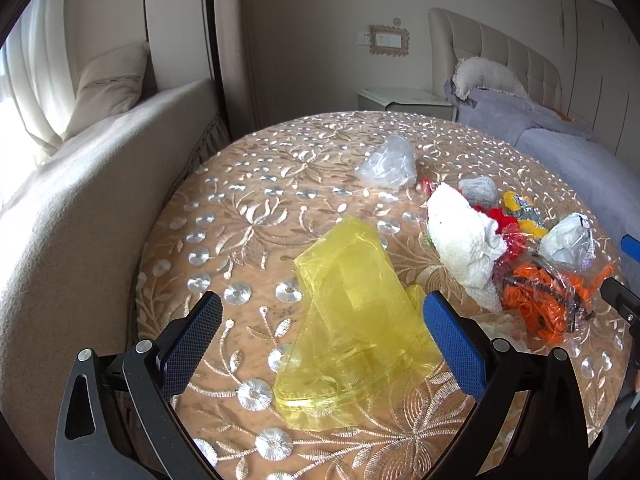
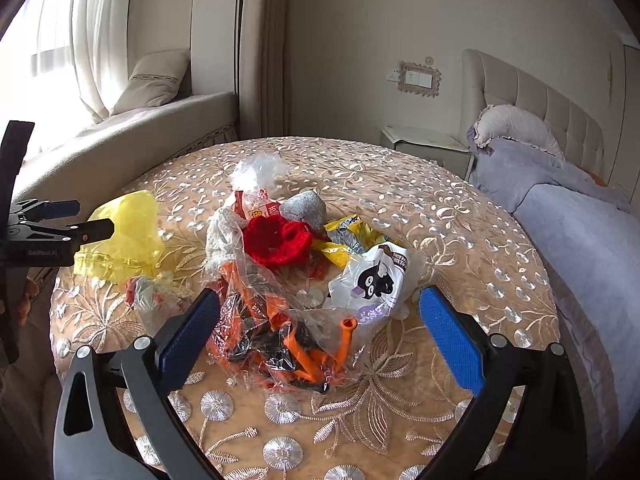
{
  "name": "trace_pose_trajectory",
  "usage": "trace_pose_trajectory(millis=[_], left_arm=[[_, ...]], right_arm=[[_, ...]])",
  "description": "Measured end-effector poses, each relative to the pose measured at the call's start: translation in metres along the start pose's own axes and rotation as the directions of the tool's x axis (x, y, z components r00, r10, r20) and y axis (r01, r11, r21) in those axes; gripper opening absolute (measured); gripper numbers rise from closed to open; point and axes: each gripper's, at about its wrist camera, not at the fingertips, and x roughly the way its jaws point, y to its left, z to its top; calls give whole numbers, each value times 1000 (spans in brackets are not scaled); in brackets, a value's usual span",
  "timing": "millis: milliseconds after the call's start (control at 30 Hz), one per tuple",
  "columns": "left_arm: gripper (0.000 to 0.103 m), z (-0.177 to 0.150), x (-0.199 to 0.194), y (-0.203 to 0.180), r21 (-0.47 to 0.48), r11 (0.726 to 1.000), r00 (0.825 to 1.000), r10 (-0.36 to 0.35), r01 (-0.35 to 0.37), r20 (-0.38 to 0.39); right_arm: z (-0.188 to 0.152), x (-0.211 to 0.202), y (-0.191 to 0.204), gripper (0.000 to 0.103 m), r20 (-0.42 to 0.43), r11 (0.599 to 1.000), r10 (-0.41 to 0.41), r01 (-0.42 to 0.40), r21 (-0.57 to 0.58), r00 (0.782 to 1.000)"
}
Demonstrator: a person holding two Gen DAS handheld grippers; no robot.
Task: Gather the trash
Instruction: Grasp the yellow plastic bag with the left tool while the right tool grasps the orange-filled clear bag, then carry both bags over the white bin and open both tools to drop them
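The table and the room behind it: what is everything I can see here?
Table: one, round, beige embroidered cloth.
Yellow bag: one, translucent, between the left gripper's fingers.
Balloon packet: one, clear with orange and black, nearest the right gripper.
White cartoon bag: one, right of the pile.
Red knitted piece: one, pile centre.
White cloth: one, beside it.
Clear bag: one, far side.
Bed: one, lilac, right.
Nightstand: one, white.
Left gripper: open.
Right gripper: open.
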Motion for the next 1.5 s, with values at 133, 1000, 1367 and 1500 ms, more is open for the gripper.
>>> trace_pose_trajectory(millis=[133,1000,1367,1500], left_arm=[[97,-2,21,3,-15,999,999,-29,29,-19],[10,-7,-71,-3,-3,981,977,-190,191,100],[10,-28,-114,-91,139,913,906,-401,383,135],[10,-51,-122,-148,225,845,853,-514,486,87]], right_arm=[[-2,4,5,100,-19,1000,-7,7,-12,1000],[-14,19,13,14,-136,986,167,-165,21,977],[-24,-115,-14,14,87,1000,-2,1,8,996],[-57,-164,-39,14,101,992,-110,103,71,989]])
